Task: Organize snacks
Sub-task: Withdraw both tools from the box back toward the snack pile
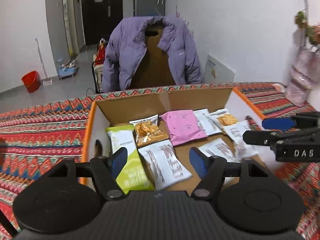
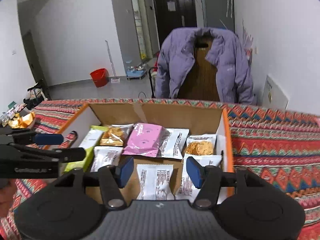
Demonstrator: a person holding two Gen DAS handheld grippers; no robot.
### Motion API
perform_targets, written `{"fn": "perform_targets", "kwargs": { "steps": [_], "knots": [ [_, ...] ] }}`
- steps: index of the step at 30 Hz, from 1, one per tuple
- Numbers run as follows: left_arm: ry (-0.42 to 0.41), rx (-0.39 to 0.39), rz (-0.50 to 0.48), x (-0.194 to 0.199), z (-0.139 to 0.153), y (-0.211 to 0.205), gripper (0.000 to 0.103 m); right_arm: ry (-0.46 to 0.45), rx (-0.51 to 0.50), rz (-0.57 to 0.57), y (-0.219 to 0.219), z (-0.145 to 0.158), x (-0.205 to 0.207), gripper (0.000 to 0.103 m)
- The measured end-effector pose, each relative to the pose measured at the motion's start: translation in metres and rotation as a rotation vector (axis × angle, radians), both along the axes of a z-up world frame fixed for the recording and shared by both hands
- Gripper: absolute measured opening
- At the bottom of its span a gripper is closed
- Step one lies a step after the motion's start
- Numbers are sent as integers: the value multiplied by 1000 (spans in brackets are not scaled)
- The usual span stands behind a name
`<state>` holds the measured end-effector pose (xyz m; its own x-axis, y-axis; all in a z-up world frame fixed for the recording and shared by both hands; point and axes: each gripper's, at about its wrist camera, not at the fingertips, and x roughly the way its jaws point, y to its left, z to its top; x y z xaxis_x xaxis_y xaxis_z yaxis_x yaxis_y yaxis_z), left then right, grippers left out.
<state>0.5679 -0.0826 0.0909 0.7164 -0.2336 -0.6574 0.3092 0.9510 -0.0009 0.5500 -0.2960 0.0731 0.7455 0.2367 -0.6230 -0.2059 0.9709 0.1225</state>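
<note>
A table with a red patterned cloth [image 1: 40,132] carries an open cardboard box [image 2: 180,116] with snack packets [image 2: 144,142] inside. Both the left gripper [image 1: 158,160] and the right gripper [image 2: 158,170] stand wide and empty above it. Behind, a purple jacket [image 2: 226,64] hangs on a chair, and a red bucket [image 2: 99,77] stands on the grey floor.

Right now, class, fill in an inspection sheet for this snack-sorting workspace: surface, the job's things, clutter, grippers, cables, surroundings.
Surface: patterned cloth covers the table.
Job's things: open box holding a pink packet, green packet, white packets and two cracker packets.
Clutter: gold wrappers at the cloth's left end.
Grippers: left gripper and right gripper open over the box, holding nothing.
Cables: a dark loop on the floor beyond the table.
Surroundings: purple jacket on a chair, red bucket, dark door.
</note>
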Motion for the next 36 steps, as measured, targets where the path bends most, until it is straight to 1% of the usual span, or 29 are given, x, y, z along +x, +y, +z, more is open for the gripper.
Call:
{"fn": "perform_targets", "kwargs": {
  "steps": [2, 4, 6, 8, 10, 11, 14, 17, 20, 23, 27, 29, 31, 34, 36],
  "knots": [
    [-28, -18, -14, -28, 14, 10, 77, -35, -12, -1, -6, 12, -24, 69],
    [-54, -43, -33, -56, 27, 21, 78, -72, -20, 1, -12, 26, -53, 70],
    [-88, -77, -48, -90, 42, 33, 79, -103, -25, 11, -15, 37, -82, 73],
    [-119, -112, -56, -120, 55, 45, 82, -135, -32, 23, -17, 46, -114, 74],
    [-164, -147, -51, -158, 63, 60, 84, -169, -31, 32, -18, 52, -146, 79],
    [-185, -156, -53, -176, 65, 66, 85, -185, -27, 34, -19, 55, -160, 83],
    [-239, -144, -42, -225, 67, 77, 85, -222, -19, 52, -18, 58, -200, 83],
    [-285, -133, -14, -266, 65, 81, 85, -259, -25, 62, -15, 59, -242, 84],
    [-306, -116, 36, -305, 58, 83, 85, -285, -34, 72, -11, 56, -276, 84],
    [-306, -106, 80, -335, 48, 82, 85, -308, -41, 75, -7, 47, -313, 86],
    [-285, -92, 137, -375, 29, 82, 87, -308, -42, 69, -4, 29, -357, 89],
    [-252, -86, 151, -389, 17, 80, 87, -294, -30, 58, -5, 18, -375, 90],
    [-202, -84, 159, -400, 1, 76, 87, -258, -3, 68, -8, 7, -387, 91],
    [-129, -85, 154, -407, -17, 73, 87, -217, 35, 54, -15, -8, -401, 91],
    [-100, -83, 162, -408, -25, 71, 87, -193, 29, 58, -17, -16, -407, 91]
  ]
}}
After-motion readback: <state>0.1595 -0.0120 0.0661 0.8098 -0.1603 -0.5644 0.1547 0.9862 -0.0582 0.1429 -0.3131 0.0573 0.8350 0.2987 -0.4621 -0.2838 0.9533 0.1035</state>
